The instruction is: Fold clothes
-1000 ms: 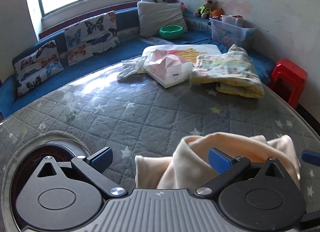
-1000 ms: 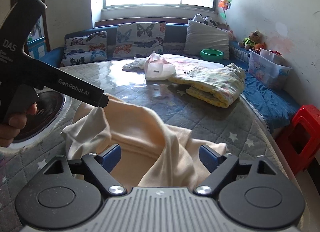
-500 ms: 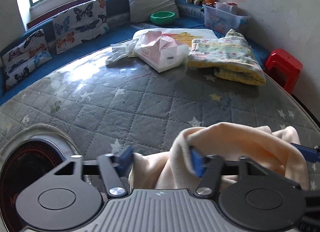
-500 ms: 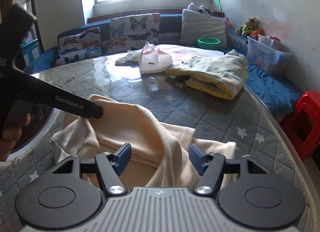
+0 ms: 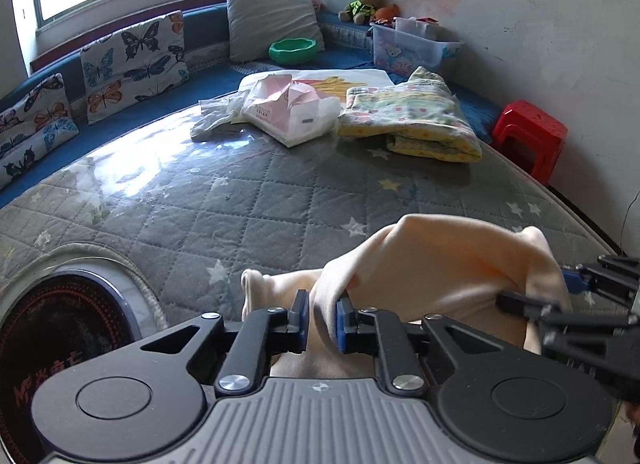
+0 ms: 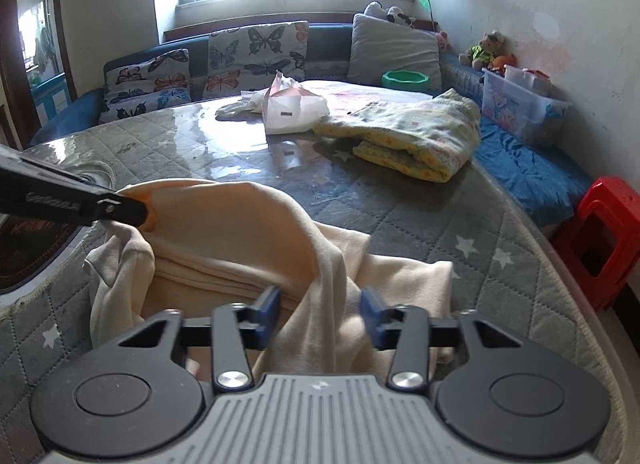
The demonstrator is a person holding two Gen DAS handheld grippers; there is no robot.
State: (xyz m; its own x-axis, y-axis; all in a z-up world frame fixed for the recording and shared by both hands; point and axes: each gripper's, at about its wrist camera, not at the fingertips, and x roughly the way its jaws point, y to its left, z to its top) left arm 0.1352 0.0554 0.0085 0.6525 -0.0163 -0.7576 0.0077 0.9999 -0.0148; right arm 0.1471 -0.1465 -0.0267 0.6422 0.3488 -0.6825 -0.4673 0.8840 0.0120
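Soft cream garment (image 6: 248, 232) lies bunched at the near edge of the quilted grey table (image 5: 248, 199). Left gripper (image 5: 320, 318) is closing, pads pinching a fold; right gripper (image 6: 320, 314) is closing around a loose ridge.

The cream garment (image 6: 240, 232) is soft, matt knit cloth with a faintly fleecy nap, and the bench (image 5: 248, 215) under it wears grey quilted fabric stitched in diamonds beneath a clear, glossy plastic film that throws back the window light. The left gripper (image 5: 319, 320) and right gripper (image 6: 320, 314) are matt black plastic with ribbed grey housings, shiny metal rivets and blue rubbery pads. Behind lie a printed yellow cotton blanket (image 5: 412, 119), a crinkled glossy plastic bag (image 5: 288, 111) and a glossy red plastic stool (image 6: 604, 240).
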